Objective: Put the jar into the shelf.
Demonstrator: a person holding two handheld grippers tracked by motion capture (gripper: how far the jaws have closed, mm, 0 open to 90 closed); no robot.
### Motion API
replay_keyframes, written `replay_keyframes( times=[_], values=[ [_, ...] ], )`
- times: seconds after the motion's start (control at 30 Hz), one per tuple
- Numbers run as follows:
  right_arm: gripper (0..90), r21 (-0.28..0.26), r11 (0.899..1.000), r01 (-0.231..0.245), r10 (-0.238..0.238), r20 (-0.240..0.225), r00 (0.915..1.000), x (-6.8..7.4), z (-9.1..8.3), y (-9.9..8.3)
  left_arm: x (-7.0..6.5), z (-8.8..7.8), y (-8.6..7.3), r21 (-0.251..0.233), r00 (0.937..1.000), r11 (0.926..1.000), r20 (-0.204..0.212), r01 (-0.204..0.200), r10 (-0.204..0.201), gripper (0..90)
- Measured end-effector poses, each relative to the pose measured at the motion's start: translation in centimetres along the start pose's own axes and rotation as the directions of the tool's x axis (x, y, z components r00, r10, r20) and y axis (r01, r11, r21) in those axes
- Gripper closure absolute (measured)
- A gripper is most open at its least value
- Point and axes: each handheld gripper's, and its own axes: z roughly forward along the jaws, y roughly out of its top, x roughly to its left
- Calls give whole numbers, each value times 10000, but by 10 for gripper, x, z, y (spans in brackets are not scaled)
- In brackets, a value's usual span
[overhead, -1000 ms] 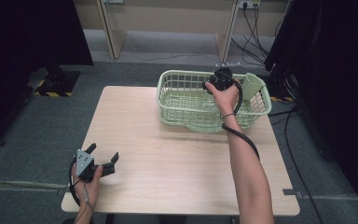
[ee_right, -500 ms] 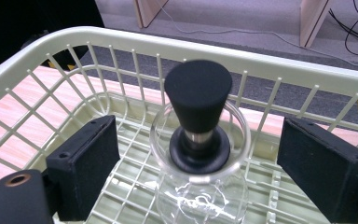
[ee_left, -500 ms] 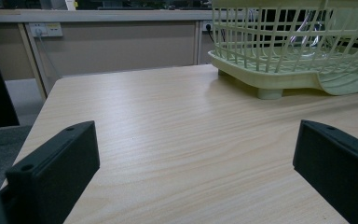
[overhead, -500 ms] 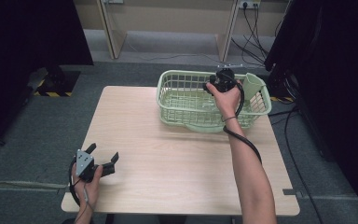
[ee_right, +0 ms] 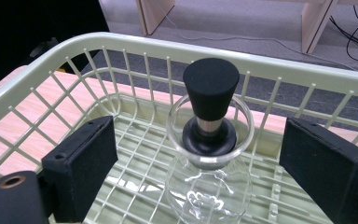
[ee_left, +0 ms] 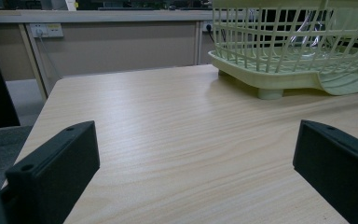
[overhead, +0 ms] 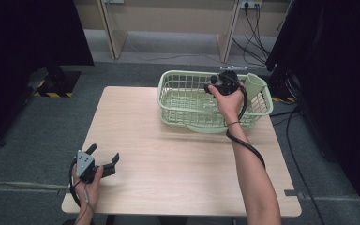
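Looking down into the basket [ee_right: 121, 46], we see a clear glass carafe [ee_right: 209, 186] standing upright on the grid floor: a round, see-through belly, a narrow waist, and a flared rim like a shallow bowl. Sitting in that neck is a black stopper [ee_right: 210, 86], a cone that widens upward to a flat top, with a short metal band and a black collar beneath it. Either side of the carafe we have the black jaws of our right gripper [ee_right: 200, 163], spread wide; they have just been opening, with the carafe between them but neither pad touching the glass. From the high view, our right gripper [overhead: 225, 84] hangs over the far right part of the pale green basket [overhead: 178, 112], which stands at the table's far right and has a lattice of thin bars, a thick rounded rim and a taller solid pocket at its right end. Over at the near left corner of the wooden table [overhead: 168, 154], our left gripper [overhead: 104, 158] sits low above the bare wood, jaws wide and holding nothing.
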Motion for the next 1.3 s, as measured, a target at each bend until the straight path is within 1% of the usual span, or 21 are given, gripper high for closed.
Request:
replay_keyframes(
  times=[0.8,1.3],
  values=[
    [99,-419,9989,196,-209,-304,9993,1,-22,-23,0,0,0,3,10000,10000,-23,-48,48,0],
    [96,-681,9975,196,-226,-434,9988,0,-36,-36,0,0,0,-4,10000,10000,-36,-48,48,0]
  ],
)
